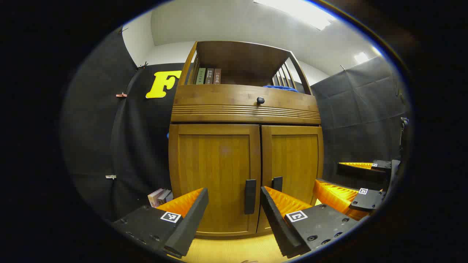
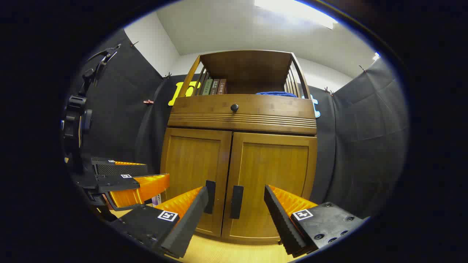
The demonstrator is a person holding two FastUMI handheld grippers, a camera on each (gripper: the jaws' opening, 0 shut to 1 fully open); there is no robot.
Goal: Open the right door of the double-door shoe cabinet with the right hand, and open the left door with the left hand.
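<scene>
The wooden shoe cabinet stands straight ahead with both doors shut. In the left gripper view, its left door [image 1: 215, 171] carries a dark vertical handle [image 1: 250, 196], and the right door [image 1: 294, 160] has its own handle [image 1: 277, 183]. My left gripper [image 1: 234, 191] is open a short way in front of the left handle, touching nothing. My right gripper [image 1: 327, 176] hovers open off to the right. In the right gripper view, my right gripper [image 2: 236, 190] stands open, and the right door's handle [image 2: 236, 201] lies between its fingers but farther off. The left gripper [image 2: 157, 172] is open at the left.
A drawer with a round knob [image 1: 260, 100] sits above the doors. The open shelf on top holds books [image 1: 208, 76] and a blue cloth [image 1: 279, 87]. A few books [image 1: 159, 196] lie on the floor left of the cabinet. The wooden floor [image 1: 230, 250] runs below.
</scene>
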